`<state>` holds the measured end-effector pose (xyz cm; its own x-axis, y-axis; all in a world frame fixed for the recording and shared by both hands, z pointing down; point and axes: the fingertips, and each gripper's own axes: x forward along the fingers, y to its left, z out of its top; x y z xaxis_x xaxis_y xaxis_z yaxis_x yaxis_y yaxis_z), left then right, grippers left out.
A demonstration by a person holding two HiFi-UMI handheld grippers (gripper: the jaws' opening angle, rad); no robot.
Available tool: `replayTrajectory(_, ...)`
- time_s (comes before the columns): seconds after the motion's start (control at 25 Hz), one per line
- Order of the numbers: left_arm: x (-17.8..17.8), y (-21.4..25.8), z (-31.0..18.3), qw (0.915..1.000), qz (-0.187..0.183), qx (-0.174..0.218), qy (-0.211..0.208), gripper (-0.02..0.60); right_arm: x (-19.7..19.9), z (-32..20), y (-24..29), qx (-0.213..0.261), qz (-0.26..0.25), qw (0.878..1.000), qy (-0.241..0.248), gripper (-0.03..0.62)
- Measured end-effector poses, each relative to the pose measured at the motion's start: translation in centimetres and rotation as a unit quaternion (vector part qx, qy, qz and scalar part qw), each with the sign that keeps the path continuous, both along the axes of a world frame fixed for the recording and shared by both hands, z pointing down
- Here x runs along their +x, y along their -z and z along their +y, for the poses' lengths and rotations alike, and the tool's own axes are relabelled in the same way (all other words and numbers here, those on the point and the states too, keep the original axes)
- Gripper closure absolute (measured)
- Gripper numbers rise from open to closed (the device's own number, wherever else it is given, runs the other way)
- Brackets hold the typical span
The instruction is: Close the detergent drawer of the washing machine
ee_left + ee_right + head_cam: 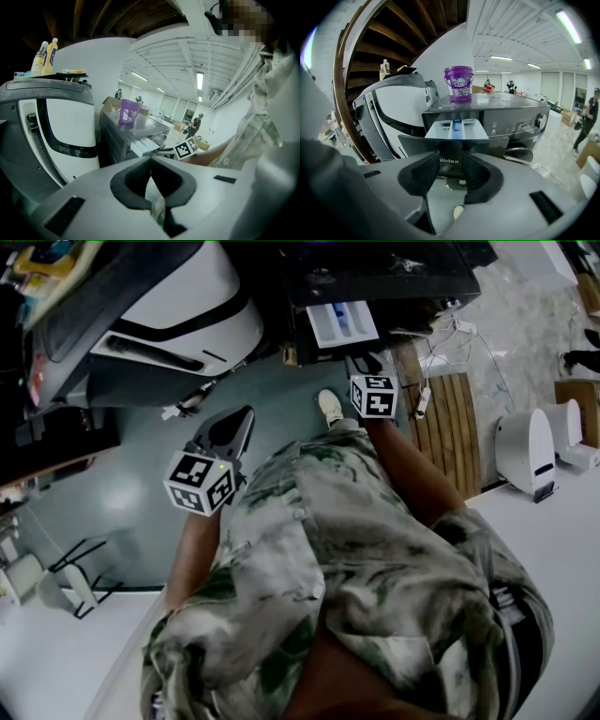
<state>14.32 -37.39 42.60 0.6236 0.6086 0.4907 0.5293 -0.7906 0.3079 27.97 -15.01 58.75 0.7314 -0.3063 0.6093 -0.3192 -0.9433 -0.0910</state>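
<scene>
The dark washing machine [513, 123] has its detergent drawer [457, 130] pulled out, white inside with a blue middle compartment. My right gripper [450, 163] is open just in front of the drawer's dark front panel [487, 143], with nothing between its fingers. In the head view the drawer [342, 322] juts out at the top and the right gripper [364, 367] points at it from just below. My left gripper [242, 418] hangs lower left over the floor. Its tips [151, 159] meet, shut on nothing. The drawer [146, 146] shows beyond them.
A purple tub [459, 83] stands on the washing machine. A large white and grey appliance [173, 320] stands to the left, bottles [46, 57] on top. A wooden pallet [452, 427] and a white device [525, 451] are to the right. People stand far back in the hall.
</scene>
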Motion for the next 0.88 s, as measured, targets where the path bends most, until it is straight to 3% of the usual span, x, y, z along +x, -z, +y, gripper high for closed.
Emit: replayTrajectory(0.88, 1.9, -0.9, 0.5, 0.9998, -0.018, 0.001, 0.01, 0.557, 2.1, -0.2, 0.1, 0.009, -0.002, 1.0, 0.017, 0.431)
